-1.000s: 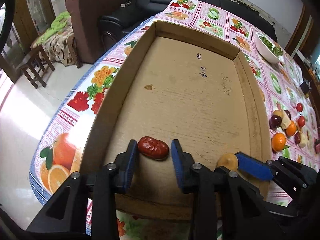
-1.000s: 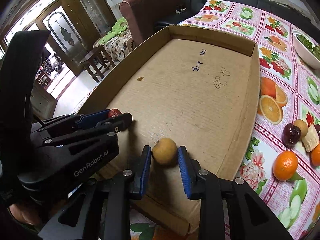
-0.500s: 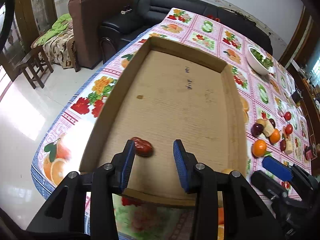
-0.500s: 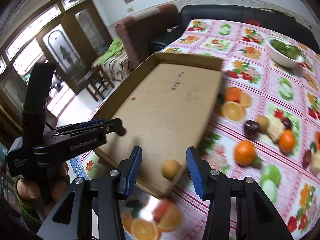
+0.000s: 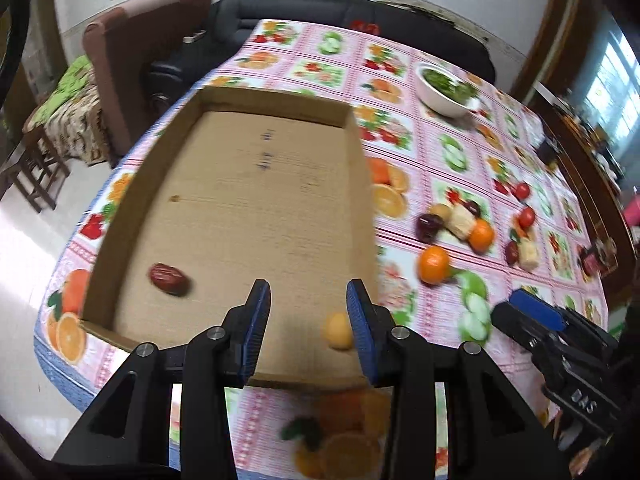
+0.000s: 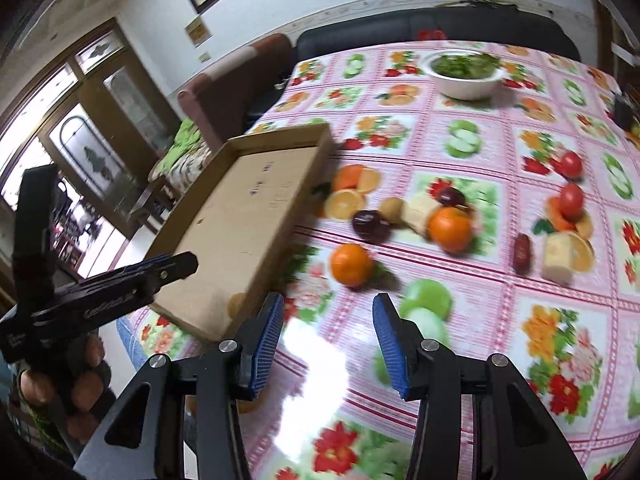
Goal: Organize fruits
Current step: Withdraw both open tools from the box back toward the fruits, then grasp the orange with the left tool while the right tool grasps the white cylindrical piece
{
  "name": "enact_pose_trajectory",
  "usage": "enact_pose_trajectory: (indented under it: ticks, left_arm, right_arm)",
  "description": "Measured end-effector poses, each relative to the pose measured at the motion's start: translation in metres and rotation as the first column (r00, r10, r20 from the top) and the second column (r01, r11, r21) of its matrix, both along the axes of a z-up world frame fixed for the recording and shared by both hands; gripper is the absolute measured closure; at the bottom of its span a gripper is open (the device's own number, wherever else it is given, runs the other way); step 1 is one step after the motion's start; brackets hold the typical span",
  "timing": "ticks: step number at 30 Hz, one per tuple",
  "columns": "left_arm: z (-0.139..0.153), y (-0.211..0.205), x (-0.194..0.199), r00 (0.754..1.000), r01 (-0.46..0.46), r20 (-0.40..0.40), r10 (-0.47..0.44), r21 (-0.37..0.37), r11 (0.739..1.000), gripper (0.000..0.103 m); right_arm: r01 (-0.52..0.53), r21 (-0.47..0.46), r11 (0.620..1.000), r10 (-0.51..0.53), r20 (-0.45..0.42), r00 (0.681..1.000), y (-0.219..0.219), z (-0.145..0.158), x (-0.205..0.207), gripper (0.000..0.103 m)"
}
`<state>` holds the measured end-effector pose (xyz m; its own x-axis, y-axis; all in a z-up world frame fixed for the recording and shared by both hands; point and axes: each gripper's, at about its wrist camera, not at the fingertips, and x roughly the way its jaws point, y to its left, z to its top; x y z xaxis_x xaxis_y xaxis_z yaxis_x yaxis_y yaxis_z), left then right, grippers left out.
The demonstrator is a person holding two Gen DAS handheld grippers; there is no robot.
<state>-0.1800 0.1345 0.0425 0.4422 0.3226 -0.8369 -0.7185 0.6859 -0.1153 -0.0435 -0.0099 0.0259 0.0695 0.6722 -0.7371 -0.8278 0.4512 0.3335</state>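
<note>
A shallow cardboard box [image 5: 120, 216] lies on the fruit-print tablecloth. Inside it lie a red date [image 5: 168, 279] near the front left and a small yellow fruit [image 5: 338, 330] at the front right corner. My left gripper [image 5: 307, 316] is open and empty above the box's front edge. My right gripper [image 6: 327, 340] is open and empty over the cloth, right of the box [image 6: 240, 216]. Loose fruit lies on the cloth: two oranges [image 6: 352, 265] [image 6: 450, 229], a dark plum [image 6: 370, 224], tomatoes [image 6: 571, 199], a date [image 6: 522, 252] and pale chunks [image 6: 560, 256].
A white bowl of greens [image 6: 464, 74] stands at the far side of the table. A brown armchair [image 5: 136, 64] and a black sofa [image 5: 320, 4] stand beyond the table's far edge. The table edge runs close along the box's left and front sides.
Both grippers let go of their fruit and pulled back from the box. The right gripper swung right toward the loose fruit on the cloth. The date and yellow fruit stay in the box.
</note>
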Motion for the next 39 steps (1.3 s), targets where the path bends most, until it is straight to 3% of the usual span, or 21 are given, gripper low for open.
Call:
enact_pose_trajectory:
  ticks: [10, 15, 20, 32, 35, 39]
  left_arm:
    - [0.002, -0.041, 0.032, 0.994, 0.109, -0.009, -0.109, -0.007, 0.994, 0.066]
    - [0.002, -0.052, 0.040, 0.991, 0.133, -0.011, -0.133, -0.006, 0.991, 0.066]
    - [0.000, -0.060, 0.047, 0.988, 0.152, -0.024, -0.152, -0.011, 0.988, 0.066]
    - [-0.011, -0.077, 0.067, 0.983, 0.175, -0.057, -0.176, -0.021, 0.984, 0.066]
    - [-0.014, -0.079, 0.072, 0.983, 0.174, -0.063, -0.175, -0.019, 0.985, 0.066]
    - [-0.021, -0.078, 0.077, 0.982, 0.174, -0.073, -0.176, -0.030, 0.984, 0.066]
  right_arm:
    - [0.114, 0.015, 0.993, -0.114, -0.002, 0.993, -0.037, 0.005, 0.030, 0.055]
    - [0.159, 0.015, 0.987, -0.160, 0.027, 0.987, -0.046, 0.009, 0.039, 0.055]
    - [0.206, 0.007, 0.978, -0.206, 0.072, 0.976, -0.057, 0.010, 0.045, 0.048]
    - [0.263, -0.012, 0.965, -0.261, 0.069, 0.963, -0.079, -0.001, 0.063, 0.048]
    - [0.297, -0.045, 0.954, -0.292, 0.097, 0.952, -0.083, -0.005, 0.069, 0.037]
    - [0.320, -0.053, 0.946, -0.315, 0.090, 0.945, -0.091, -0.010, 0.080, 0.036]
